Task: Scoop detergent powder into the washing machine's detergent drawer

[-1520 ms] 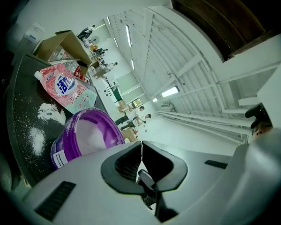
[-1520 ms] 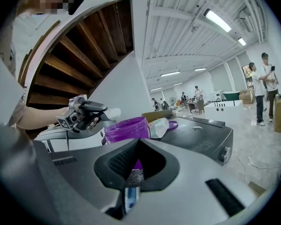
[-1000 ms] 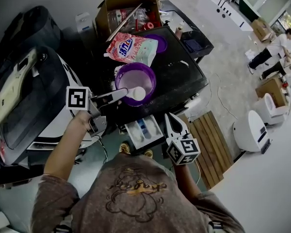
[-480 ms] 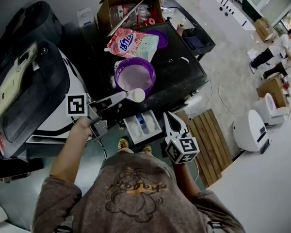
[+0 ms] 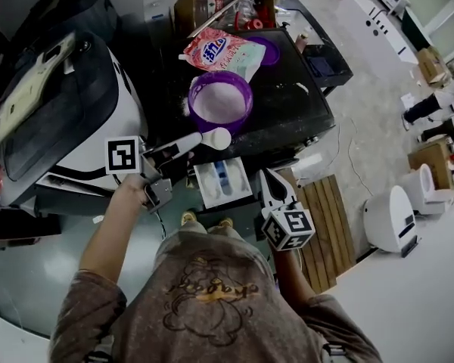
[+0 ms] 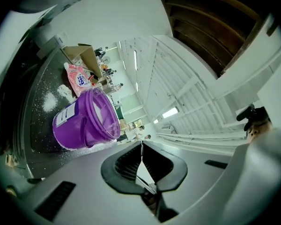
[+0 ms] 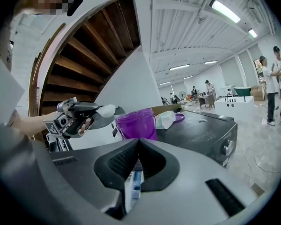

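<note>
In the head view my left gripper (image 5: 183, 146) is shut on the handle of a white scoop (image 5: 216, 138), whose bowl holds powder. The bowl hangs at the washer's front edge, just above the pulled-out detergent drawer (image 5: 222, 182). The purple tub (image 5: 220, 100) of powder stands behind it, with the pink detergent bag (image 5: 223, 54) beyond. In the left gripper view the thin white handle (image 6: 144, 173) shows between the pads, and the purple tub (image 6: 84, 121) lies to the left. My right gripper (image 5: 267, 177) is shut on nothing, to the right of the drawer. The right gripper view shows the drawer (image 7: 133, 187) below the jaws.
The dark-topped washing machine (image 5: 287, 112) carries the tub, the bag and a purple lid (image 5: 266, 50). Another white and black machine (image 5: 60, 119) stands at the left, a cardboard box (image 5: 223, 6) behind. A wooden pallet (image 5: 329, 218) lies on the floor at the right. People stand far right.
The left gripper has carried the loaded scoop out of the purple tub, back toward me, to just above the drawer. The right gripper has stayed where it was.
</note>
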`<state>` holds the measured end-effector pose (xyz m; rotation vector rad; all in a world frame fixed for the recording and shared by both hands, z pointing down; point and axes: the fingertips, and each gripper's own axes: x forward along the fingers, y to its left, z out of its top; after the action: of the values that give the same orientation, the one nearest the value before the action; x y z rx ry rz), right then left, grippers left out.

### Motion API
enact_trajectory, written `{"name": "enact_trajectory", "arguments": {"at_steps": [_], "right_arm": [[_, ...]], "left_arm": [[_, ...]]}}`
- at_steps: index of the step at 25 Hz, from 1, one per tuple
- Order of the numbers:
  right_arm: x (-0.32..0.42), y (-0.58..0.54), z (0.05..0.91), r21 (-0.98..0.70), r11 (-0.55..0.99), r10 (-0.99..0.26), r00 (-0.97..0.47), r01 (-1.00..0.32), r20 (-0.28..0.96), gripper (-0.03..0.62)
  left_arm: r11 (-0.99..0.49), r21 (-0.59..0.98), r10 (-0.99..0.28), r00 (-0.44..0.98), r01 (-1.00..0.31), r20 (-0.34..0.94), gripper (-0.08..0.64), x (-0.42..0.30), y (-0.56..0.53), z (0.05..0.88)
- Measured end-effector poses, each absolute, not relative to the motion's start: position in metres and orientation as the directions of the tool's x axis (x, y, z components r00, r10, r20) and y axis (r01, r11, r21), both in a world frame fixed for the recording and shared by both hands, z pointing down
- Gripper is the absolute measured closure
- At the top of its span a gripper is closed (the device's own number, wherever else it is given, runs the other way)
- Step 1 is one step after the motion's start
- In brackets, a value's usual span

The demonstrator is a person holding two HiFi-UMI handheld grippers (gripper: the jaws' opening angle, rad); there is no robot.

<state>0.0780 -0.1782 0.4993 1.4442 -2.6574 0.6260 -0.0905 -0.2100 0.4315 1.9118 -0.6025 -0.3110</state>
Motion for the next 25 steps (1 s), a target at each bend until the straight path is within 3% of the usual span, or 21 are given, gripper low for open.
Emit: {"name": "enact_trajectory", "arguments": {"at_steps": [10,25], "right_arm": [[0.063,-0.159,0.492,-0.312,0.468,-0.809,-0.543,-0.827,0.226,0.591],[0.036,-0.099,0.478,-0.257,0.384,-0.867,-0.442,-0.887,0.231,0.591]], "left_arm": [[-0.338,0.891,-0.54,0.838,-0.303,0.079,0.537,-0.107,-0.187,0.437],[-0.358,0.903,-0.47,0.882,-0.238,0.047,0.537,-0.123,-0.156,0.435]]}}
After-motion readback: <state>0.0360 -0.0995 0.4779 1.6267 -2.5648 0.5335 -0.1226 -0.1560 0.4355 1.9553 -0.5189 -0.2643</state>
